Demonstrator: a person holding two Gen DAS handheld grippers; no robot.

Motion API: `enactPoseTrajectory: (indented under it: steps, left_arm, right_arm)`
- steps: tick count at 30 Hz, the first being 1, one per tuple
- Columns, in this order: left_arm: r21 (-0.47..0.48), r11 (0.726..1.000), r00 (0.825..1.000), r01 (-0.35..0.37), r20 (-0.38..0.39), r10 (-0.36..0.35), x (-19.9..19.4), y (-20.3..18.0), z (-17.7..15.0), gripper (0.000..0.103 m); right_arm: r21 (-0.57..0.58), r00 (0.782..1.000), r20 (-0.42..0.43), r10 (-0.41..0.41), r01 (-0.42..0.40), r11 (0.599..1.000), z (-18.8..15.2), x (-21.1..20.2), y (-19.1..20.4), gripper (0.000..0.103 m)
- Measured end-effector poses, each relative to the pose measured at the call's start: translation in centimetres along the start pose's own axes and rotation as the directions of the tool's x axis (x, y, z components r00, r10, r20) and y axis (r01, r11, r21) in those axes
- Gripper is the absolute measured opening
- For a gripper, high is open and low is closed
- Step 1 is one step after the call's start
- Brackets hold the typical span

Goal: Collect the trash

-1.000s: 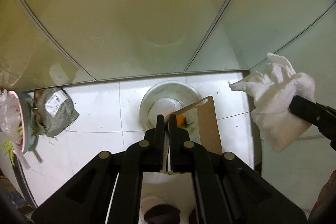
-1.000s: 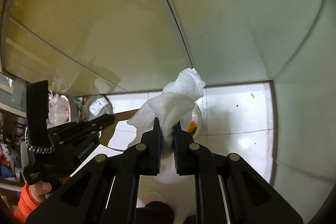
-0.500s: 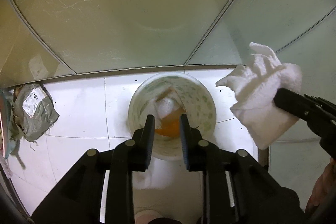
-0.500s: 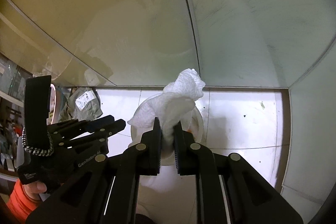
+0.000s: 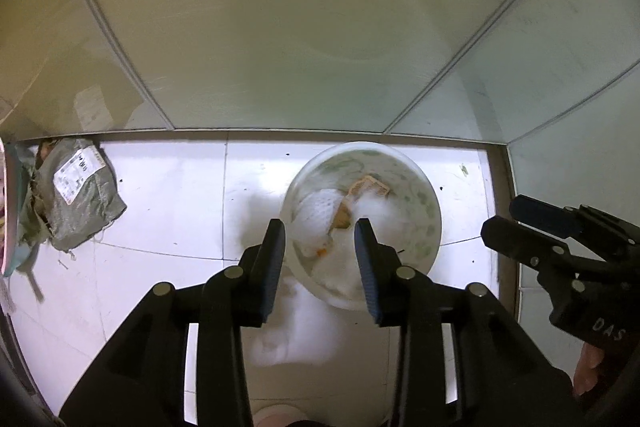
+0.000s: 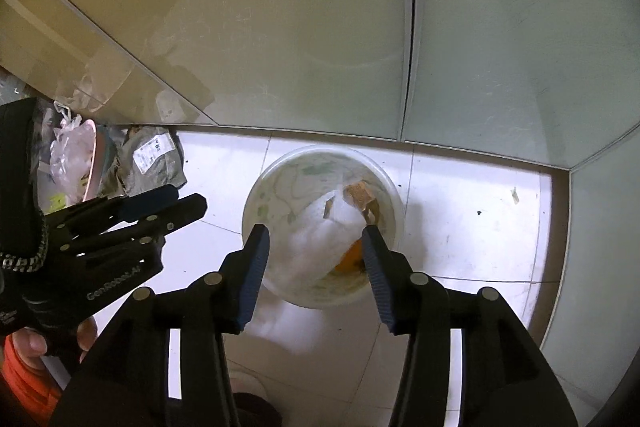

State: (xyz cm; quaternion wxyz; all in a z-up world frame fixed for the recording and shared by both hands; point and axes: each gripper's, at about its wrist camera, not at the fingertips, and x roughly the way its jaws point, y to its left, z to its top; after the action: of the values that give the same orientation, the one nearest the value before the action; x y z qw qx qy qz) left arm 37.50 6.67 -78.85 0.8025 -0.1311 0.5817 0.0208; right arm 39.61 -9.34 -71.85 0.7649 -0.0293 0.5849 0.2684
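A white trash bin [image 5: 424,187] stands on the white tiled floor against a glass wall; it also shows in the right wrist view [image 6: 276,171]. Inside lie a crumpled white tissue [image 6: 320,227], a brown cardboard piece [image 6: 362,197] and something orange [image 6: 350,261]. The tissue [image 5: 320,211] and cardboard [image 5: 366,187] show in the left wrist view too. My left gripper [image 5: 320,239] is open and empty above the bin. My right gripper [image 6: 316,247] is open and empty above the bin, and appears at the right of the left wrist view [image 5: 516,223].
A grey parcel bag [image 5: 76,191] with a white label lies on the floor to the left, also in the right wrist view [image 6: 154,159]. A pink bowl with plastic wrap [image 6: 76,155] sits beyond it. Glass panels [image 5: 320,27] close off the back and right.
My left gripper opened and let the cardboard drop into the bin. My right gripper opened and let the white tissue fall into the bin. Both views moved closer over the bin.
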Motion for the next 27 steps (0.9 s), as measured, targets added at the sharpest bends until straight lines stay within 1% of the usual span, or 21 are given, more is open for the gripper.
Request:
enactPoseTrajectory:
  steps: [2,5,7,10,11,13,14,15,17,18,19,20,21,22,23,25,26,27]
  left_arm:
    - [-0.014,1.0,1.0,0.002,-0.003,-0.002,-0.8,0.1,-0.1,0.035]
    - [-0.027,1.0,1.0,0.006,-0.006,-0.007,-3.1,-0.1,-0.1,0.035]
    - [-0.031,0.999,1.0,0.019,-0.009,-0.019,-5.7,-0.7,0.1,0.035]
    - [-0.025,0.999,1.0,0.029,-0.004,-0.03,-10.4,-2.0,0.7,0.035]
    - [-0.023,0.999,0.999,0.033,-0.001,-0.033,-12.1,-2.6,1.0,0.035]
    - [-0.014,0.999,0.999,0.042,0.004,-0.042,-16.0,-3.7,1.7,0.035]
    - [-0.008,0.999,0.999,0.045,0.008,-0.044,-18.0,-4.3,2.1,0.035]
    - [0.001,0.999,0.999,0.046,0.015,-0.046,-20.7,-5.0,2.6,0.035]
    - [0.01,0.999,0.998,0.053,0.028,-0.053,-24.5,-5.9,3.4,0.036]
    - [0.013,0.998,0.998,0.058,0.037,-0.058,-27.0,-6.4,3.9,0.037]
    - [0.016,0.998,0.997,0.062,0.047,-0.062,-29.3,-6.9,4.4,0.037]
    - [0.022,0.998,0.996,0.065,0.06,-0.066,-31.7,-7.3,4.9,0.037]
    - [0.029,0.997,0.994,0.069,0.077,-0.071,-34.3,-7.8,5.4,0.038]
    - [0.037,0.997,0.993,0.072,0.095,-0.075,-36.8,-8.2,6.0,0.04]
    - [0.044,0.996,0.991,0.074,0.112,-0.078,-39.1,-8.6,6.5,0.041]
    - [0.06,0.995,0.984,0.077,0.158,-0.085,-44.0,-9.3,7.5,0.045]
    - [0.069,0.995,0.979,0.078,0.182,-0.09,-46.6,-9.6,8.0,0.046]
    - [0.077,0.994,0.976,0.078,0.198,-0.092,-48.3,-9.8,8.4,0.046]
  right_arm:
    - [0.006,1.0,0.003,-0.008,0.008,1.0,0.0,-0.4,0.2,0.045]
    - [0.016,1.0,0.009,-0.011,0.01,1.0,0.1,-2.3,0.5,0.044]
    - [0.026,1.0,0.013,-0.014,0.013,1.0,0.3,-4.4,0.8,0.044]
    - [0.039,1.0,0.024,-0.013,0.012,0.999,0.7,-8.6,1.6,0.045]
    - [0.043,0.999,0.034,-0.016,0.015,0.999,0.9,-11.1,2.0,0.045]
    - [0.047,0.999,0.043,-0.019,0.017,0.999,1.5,-14.2,2.7,0.044]
    - [0.051,0.998,0.051,-0.021,0.018,0.999,1.9,-16.9,3.2,0.044]
    - [0.053,0.998,0.06,-0.022,0.019,0.998,2.1,-18.7,3.6,0.044]
    - [0.056,0.996,0.089,-0.032,0.027,0.998,2.9,-23.6,4.7,0.044]
    - [0.058,0.995,0.099,-0.035,0.029,0.998,3.1,-25.4,5.2,0.044]
    - [0.061,0.994,0.096,-0.047,0.041,0.997,3.5,-27.8,5.8,0.044]
    - [0.061,0.992,0.114,-0.056,0.049,0.997,4.0,-30.7,6.5,0.044]
    - [0.061,0.99,0.128,-0.063,0.056,0.997,4.3,-32.6,7.1,0.044]
    - [0.062,0.987,0.143,-0.071,0.062,0.996,4.6,-34.6,7.5,0.044]
    - [0.066,0.983,0.165,-0.081,0.071,0.995,5.1,-37.7,8.3,0.044]
    - [0.077,0.976,0.2,-0.091,0.077,0.994,5.7,-42.0,9.5,0.044]
    - [0.08,0.973,0.213,-0.095,0.079,0.994,5.8,-43.3,9.8,0.044]
    - [0.087,0.966,0.238,-0.103,0.085,0.993,6.1,-45.5,10.5,0.044]
